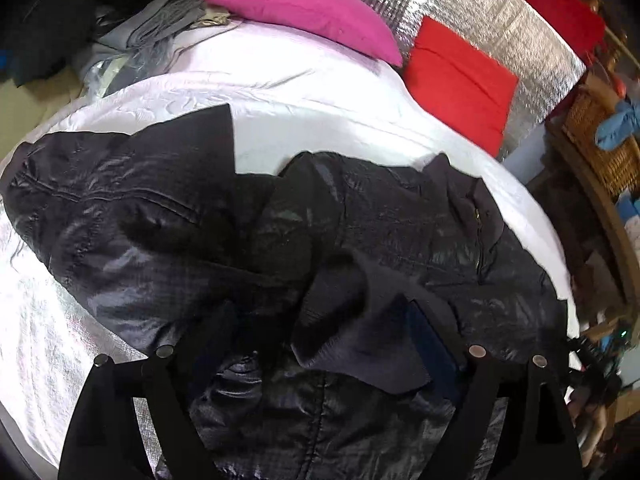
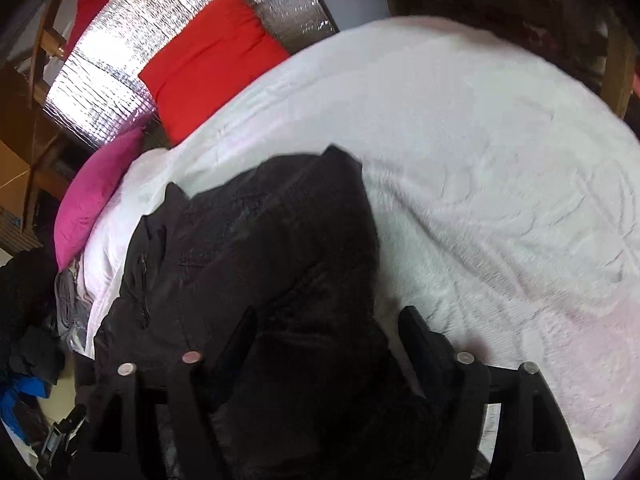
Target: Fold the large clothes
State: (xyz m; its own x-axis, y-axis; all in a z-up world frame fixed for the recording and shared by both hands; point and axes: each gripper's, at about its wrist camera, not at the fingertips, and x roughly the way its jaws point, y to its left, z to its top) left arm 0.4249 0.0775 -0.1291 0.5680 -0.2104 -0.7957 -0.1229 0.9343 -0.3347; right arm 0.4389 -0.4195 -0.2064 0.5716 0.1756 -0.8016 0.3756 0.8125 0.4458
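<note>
Black fingers of the left gripper point(image 1: 316, 344) stand wide apart over the rumpled dark jacket point(image 1: 248, 232), clamping nothing, a ribbed cuff point(image 1: 352, 320) lying loose between them. Over the same jacket's near end, the right gripper point(image 2: 328, 332) is likewise parted, fabric between its fingers but not pinched. Beyond the jacket's far edge the white bedspread point(image 2: 500, 152) lies bare up to the pink pillow point(image 1: 304, 16) and red cushion point(image 1: 456, 80).

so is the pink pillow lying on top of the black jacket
No, the pink pillow lies at the far end of the bed, with bare white sheet between it and the black jacket.
</note>
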